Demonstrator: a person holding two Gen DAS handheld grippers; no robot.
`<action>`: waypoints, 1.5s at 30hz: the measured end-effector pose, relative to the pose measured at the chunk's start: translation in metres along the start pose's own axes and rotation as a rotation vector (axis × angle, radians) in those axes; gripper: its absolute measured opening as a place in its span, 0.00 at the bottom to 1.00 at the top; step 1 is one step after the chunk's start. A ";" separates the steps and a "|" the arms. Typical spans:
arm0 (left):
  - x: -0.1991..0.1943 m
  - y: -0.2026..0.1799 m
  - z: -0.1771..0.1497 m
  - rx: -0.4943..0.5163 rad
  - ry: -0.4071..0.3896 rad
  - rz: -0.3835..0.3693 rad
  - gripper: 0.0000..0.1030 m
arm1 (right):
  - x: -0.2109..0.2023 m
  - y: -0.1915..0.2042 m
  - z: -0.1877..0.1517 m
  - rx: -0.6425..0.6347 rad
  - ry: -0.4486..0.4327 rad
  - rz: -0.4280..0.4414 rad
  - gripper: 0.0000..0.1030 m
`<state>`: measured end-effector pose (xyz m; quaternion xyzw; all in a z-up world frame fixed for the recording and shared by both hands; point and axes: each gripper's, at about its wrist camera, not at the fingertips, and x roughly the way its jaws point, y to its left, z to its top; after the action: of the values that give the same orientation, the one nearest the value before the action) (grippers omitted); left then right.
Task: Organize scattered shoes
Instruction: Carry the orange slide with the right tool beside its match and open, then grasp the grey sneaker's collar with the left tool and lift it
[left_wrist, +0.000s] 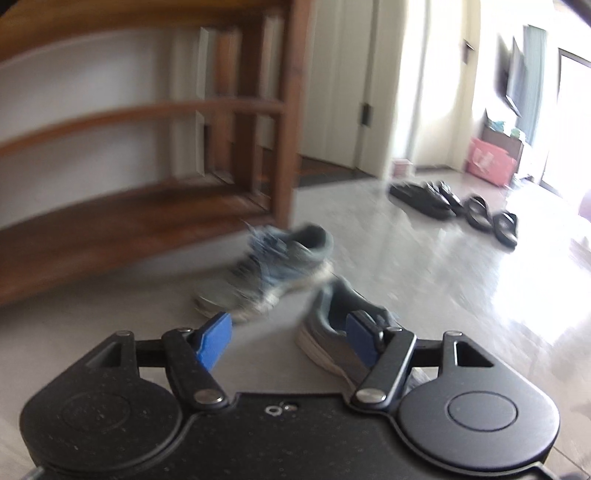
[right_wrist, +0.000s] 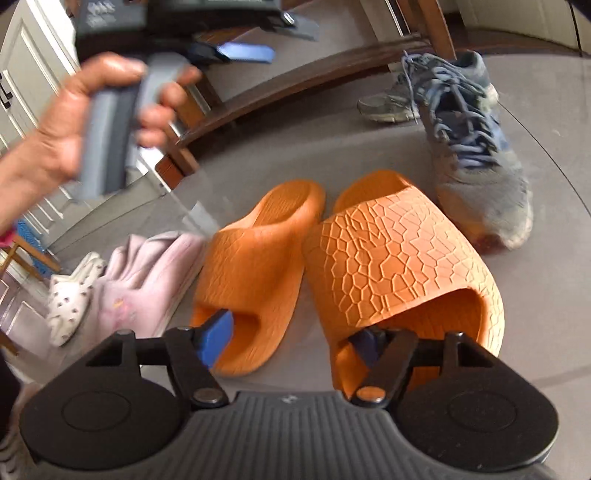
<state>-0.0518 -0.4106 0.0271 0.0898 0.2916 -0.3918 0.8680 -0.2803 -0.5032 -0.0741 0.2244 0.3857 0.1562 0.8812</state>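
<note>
Left wrist view shows the left gripper (left_wrist: 290, 341) low over the grey floor (left_wrist: 424, 280), its jaws spread wide with nothing between the two blue pads (left_wrist: 214, 341). Two grey-blue sneakers lie just ahead of it. The far sneaker (left_wrist: 273, 269) is blurred and lies near the foot of the wooden shoe rack (left_wrist: 147, 218). The near sneaker (left_wrist: 332, 332) lies with its heel opening toward the camera; the right pad stands over its collar, and whether it touches cannot be told. Further back on the floor lie several black sandals (left_wrist: 454, 206); about five can be counted, but the blur makes this unsure. A pink box (left_wrist: 489, 160) stands behind them near the bright doorway.

From the right wrist view, the right gripper (right_wrist: 291, 341) also has its jaws spread, and they pinch nothing. Two orange slides lie side by side on the floor just in front of it, the left orange slide (right_wrist: 255, 266) and the right orange slide (right_wrist: 399, 258), their sides touching or nearly so. One pink slipper (right_wrist: 147, 280) and one white spotted slipper (right_wrist: 70, 299) lie at the left. The two sneakers appear here at the upper right, one crossing over the other. A person's hand (right_wrist: 74, 122) holds the handle of the left gripper at the upper left.
</note>
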 end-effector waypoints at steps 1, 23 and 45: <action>0.006 -0.004 -0.003 0.004 0.012 -0.012 0.66 | -0.004 -0.001 -0.001 0.005 0.012 0.012 0.77; 0.032 -0.026 -0.037 0.083 0.100 -0.196 0.66 | 0.003 -0.002 -0.020 0.196 -0.017 -0.174 0.94; 0.109 -0.018 -0.033 -0.179 0.265 -0.140 0.58 | -0.035 -0.044 0.077 0.052 -0.262 -0.583 0.96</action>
<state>-0.0222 -0.4790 -0.0613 0.0422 0.4429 -0.4087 0.7969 -0.2410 -0.5772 -0.0289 0.1454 0.3207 -0.1430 0.9250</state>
